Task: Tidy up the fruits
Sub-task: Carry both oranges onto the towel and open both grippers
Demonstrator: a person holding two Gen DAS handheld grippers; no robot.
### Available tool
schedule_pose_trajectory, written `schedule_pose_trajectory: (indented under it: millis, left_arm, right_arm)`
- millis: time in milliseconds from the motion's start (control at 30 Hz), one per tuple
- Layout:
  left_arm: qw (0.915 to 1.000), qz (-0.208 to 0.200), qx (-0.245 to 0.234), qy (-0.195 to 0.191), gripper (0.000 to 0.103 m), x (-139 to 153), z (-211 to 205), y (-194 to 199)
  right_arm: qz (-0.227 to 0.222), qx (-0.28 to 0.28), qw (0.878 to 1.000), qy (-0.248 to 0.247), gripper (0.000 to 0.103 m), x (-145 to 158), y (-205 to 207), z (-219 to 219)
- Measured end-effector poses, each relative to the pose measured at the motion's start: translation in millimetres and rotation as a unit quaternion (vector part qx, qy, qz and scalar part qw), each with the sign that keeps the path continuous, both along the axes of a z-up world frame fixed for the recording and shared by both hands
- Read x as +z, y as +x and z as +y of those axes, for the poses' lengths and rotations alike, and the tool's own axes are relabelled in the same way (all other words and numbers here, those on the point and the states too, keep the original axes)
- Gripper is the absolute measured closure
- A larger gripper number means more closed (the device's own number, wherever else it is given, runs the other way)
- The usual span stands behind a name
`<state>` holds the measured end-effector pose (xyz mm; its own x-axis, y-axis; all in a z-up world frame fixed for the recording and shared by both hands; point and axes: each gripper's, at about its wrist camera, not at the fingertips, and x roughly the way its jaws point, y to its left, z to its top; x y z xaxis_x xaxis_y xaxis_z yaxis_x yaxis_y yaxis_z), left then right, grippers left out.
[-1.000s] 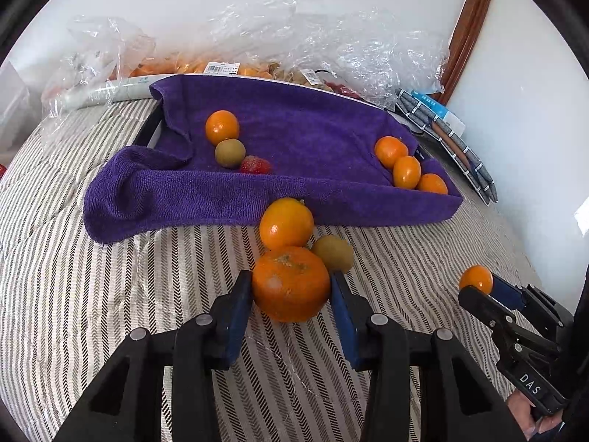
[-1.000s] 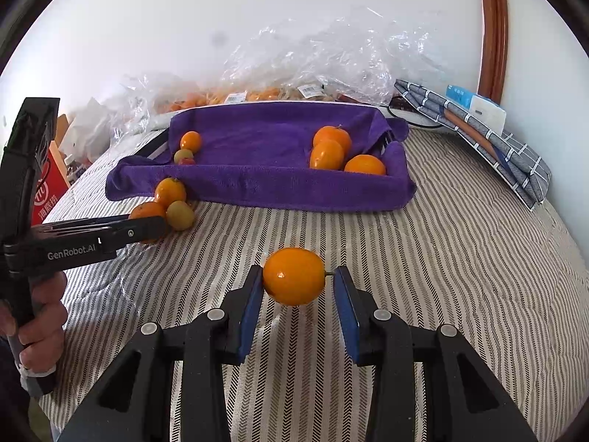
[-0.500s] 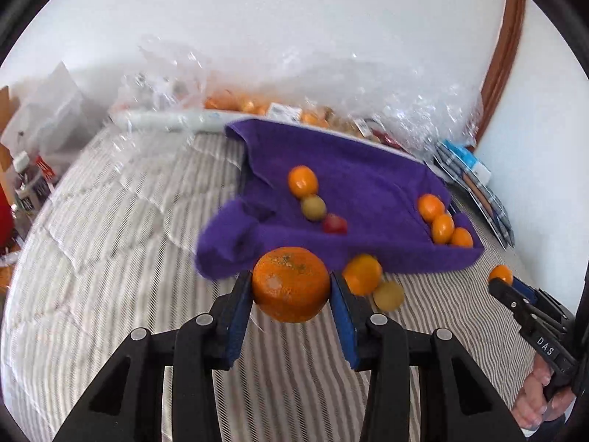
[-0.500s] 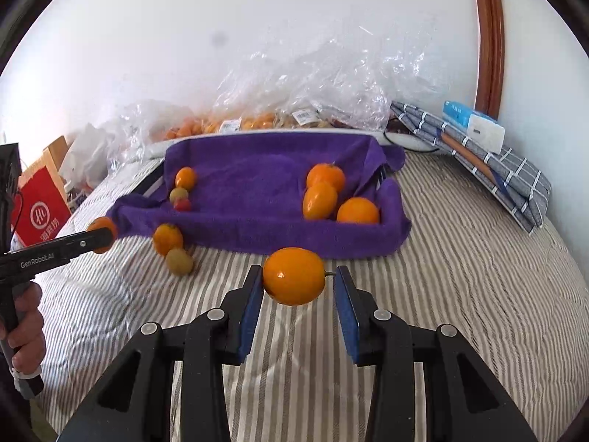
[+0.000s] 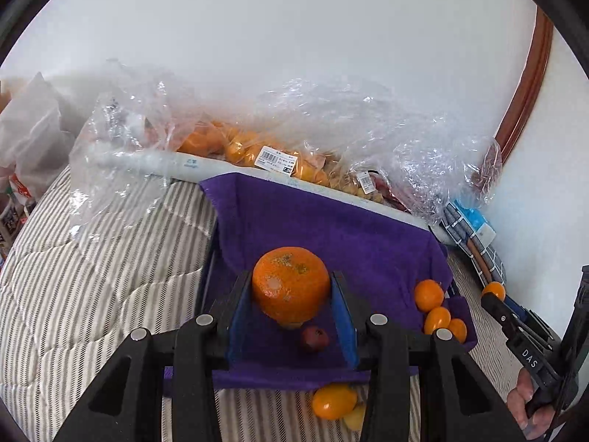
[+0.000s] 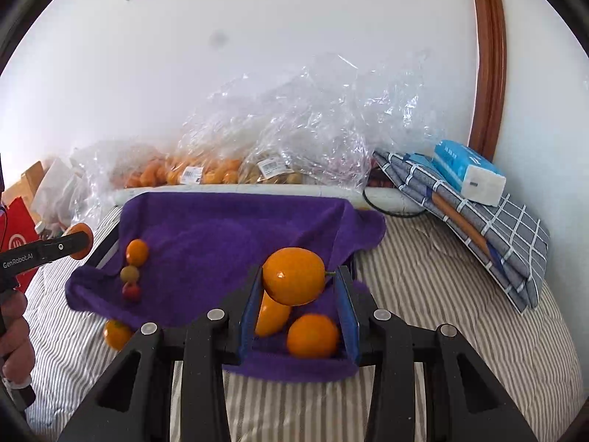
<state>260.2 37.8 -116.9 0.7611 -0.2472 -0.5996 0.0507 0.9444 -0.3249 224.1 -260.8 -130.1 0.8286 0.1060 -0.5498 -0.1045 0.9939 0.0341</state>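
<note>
My left gripper point(image 5: 291, 291) is shut on a large orange mandarin point(image 5: 291, 284) and holds it above the left part of the purple-towel tray point(image 5: 331, 228). A small red fruit point(image 5: 314, 339) lies in the tray below it. My right gripper point(image 6: 296, 287) is shut on a smooth orange kumquat point(image 6: 293, 276) above the tray's right end, where two orange fruits point(image 6: 312, 336) lie. In the right wrist view an orange, a green and a red fruit point(image 6: 130, 274) lie at the tray's left. An orange fruit point(image 5: 333, 401) and a yellowish one point(image 5: 355, 418) lie on the bed in front of the tray.
Clear plastic bags of fruit point(image 6: 221, 169) lie along the wall behind the tray. A folded checked cloth point(image 6: 478, 221) with a blue tissue pack point(image 6: 465, 173) sits at the right. A striped quilt point(image 5: 92, 276) covers the bed. A red bag point(image 6: 16, 239) stands at the left.
Both grippers have moved forward and up over the tray with their fruits still held. The left one went from the bed's front to above the tray's left part.
</note>
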Motion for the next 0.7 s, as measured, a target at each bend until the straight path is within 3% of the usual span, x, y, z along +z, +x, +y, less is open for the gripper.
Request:
schedule_pose_trajectory:
  millis: [267,433,533,700]
  left_arm:
    - [0.9997,0.022,-0.006,0.008,0.063,-23.2,-38.1,35.0]
    - [0.9991,0.013,-0.02,0.035,0.063,-29.4,-52.6,36.1]
    - [0.999,0.015,-0.032,0.025,0.063,-31.1,-55.2,36.9]
    - [0.9983,0.015,-0.032,0.046,0.063,-35.2,-60.0,36.9]
  right_arm:
    - [0.017,-0.001,1.0,0.005,0.064,-25.3,28.2,-9.4]
    - [0.027,0.006,1.0,0.003,0.064,-37.4,31.1,-9.9]
    - [0.035,0.01,0.999,0.008,0.064,-40.7,31.9,-11.9]
    - [0.039,0.006,0.999,0.007,0.064,-43.8,34.0,-12.8]
